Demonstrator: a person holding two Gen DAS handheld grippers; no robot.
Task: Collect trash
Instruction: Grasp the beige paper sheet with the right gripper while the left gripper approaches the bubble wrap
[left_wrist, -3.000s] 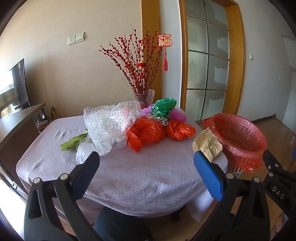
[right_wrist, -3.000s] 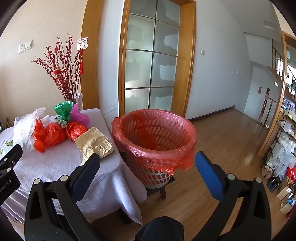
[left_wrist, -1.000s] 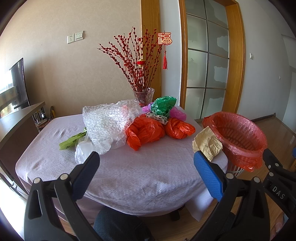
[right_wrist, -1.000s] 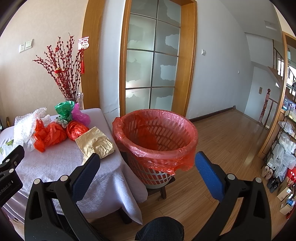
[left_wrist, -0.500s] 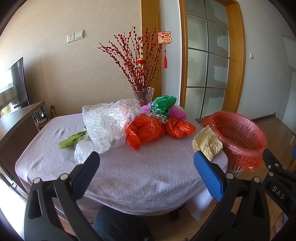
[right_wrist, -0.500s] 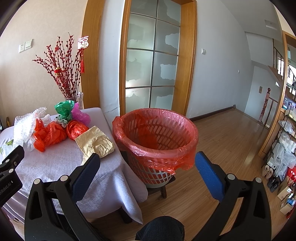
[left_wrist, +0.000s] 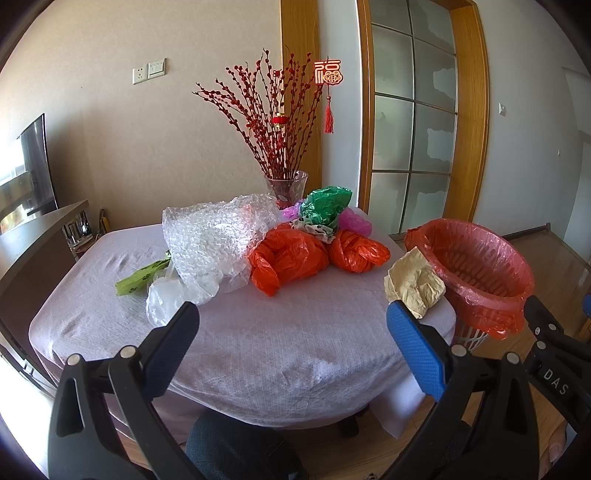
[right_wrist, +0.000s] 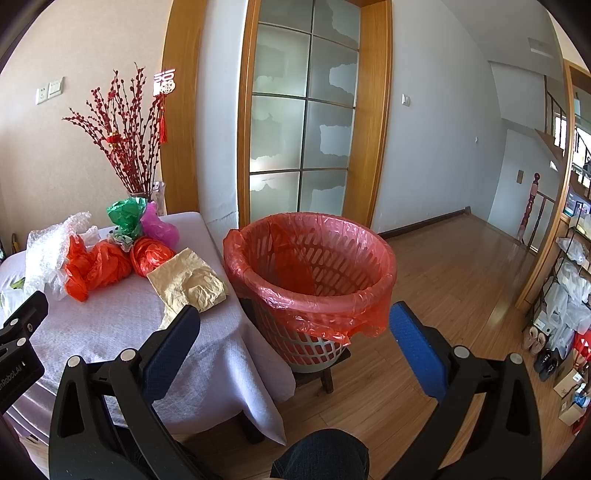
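Trash lies on the table (left_wrist: 280, 343): bubble wrap (left_wrist: 214, 240), two orange bags (left_wrist: 286, 260) (left_wrist: 356, 251), a green bag (left_wrist: 327, 205), a pink bag (left_wrist: 354, 221), a green wrapper (left_wrist: 142, 277) and crumpled tan paper (left_wrist: 413, 282) at the right edge. A waste basket with a red liner (right_wrist: 310, 273) stands on a stool beside the table. My left gripper (left_wrist: 291, 328) is open and empty before the table's near edge. My right gripper (right_wrist: 295, 326) is open and empty, just short of the basket, with the tan paper (right_wrist: 188, 280) to its left.
A glass vase of red branches (left_wrist: 286, 186) stands at the back of the table. A dark sideboard (left_wrist: 33, 240) is on the left. A glass door (right_wrist: 303, 129) is behind the basket. Shelves and shoes (right_wrist: 565, 295) line the right wall. Wooden floor (right_wrist: 443, 295) lies to the right.
Almost nothing has changed. Both views have shifted very slightly; both grippers stay open and empty.
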